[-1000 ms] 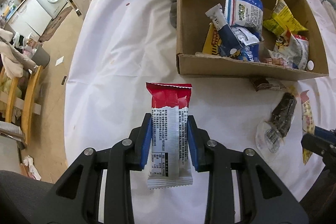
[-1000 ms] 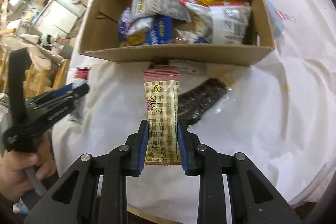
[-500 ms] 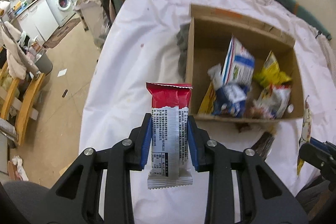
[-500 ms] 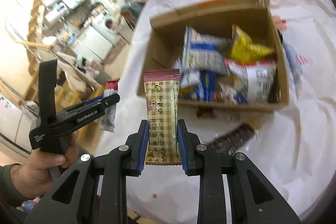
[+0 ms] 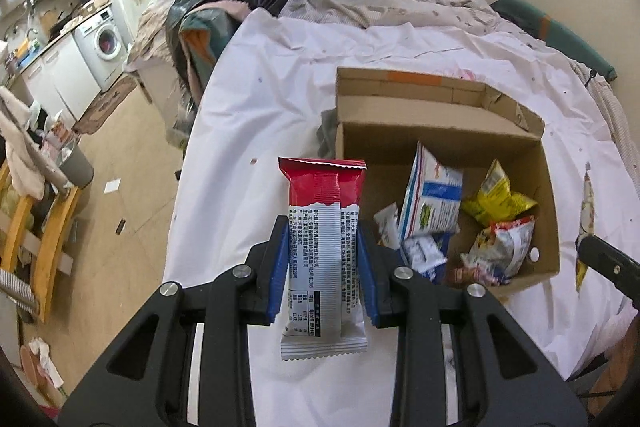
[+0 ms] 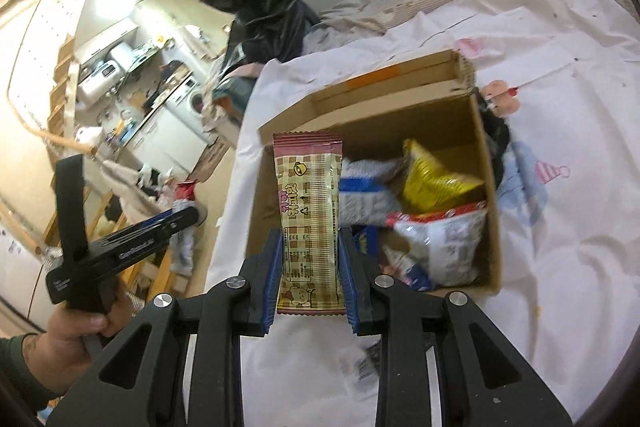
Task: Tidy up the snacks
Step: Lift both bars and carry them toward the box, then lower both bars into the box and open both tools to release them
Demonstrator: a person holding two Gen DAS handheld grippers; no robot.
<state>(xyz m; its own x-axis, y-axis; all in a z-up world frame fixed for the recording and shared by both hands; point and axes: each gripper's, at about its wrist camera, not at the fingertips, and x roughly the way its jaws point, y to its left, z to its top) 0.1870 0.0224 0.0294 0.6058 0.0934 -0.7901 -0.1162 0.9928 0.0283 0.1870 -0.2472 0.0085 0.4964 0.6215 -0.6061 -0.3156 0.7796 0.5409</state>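
White sheeting (image 5: 280, 75) is spread over the table, with a rumpled bed and pillow behind it and a kitchen corner with a washing machine (image 5: 105, 39) off to one side. A cardboard box (image 5: 440, 139) is set toward the far part of the table, open at the top and already loaded with several snack bags at its near end; the far end of its floor is bare.

The left tool (image 5: 322, 267) is closed on a red-and-white snack bar (image 5: 324, 251), gripped across its lower half with the red end pointing forward, held clear of the sheeting just off the box's left wall. The right tool (image 6: 310, 273) is clamped on a pink checked snack bar (image 6: 310, 211), likewise gripped low, and is seen above the box's near-left corner. A dark wrapped snack (image 6: 368, 359) is glimpsed on the sheeting below the right tool, though it is too blurred to be identified.

The step in hand is judged to be the carrying of both bars to the box. For a clean drop, each bar should be brought past the box rim and over the bare floor rather than onto the piled bags, tipped nose-down, and released only once it is below the rim. The two tools are best kept apart and emptied one after the other, so that neither is knocked against the cardboard wall.
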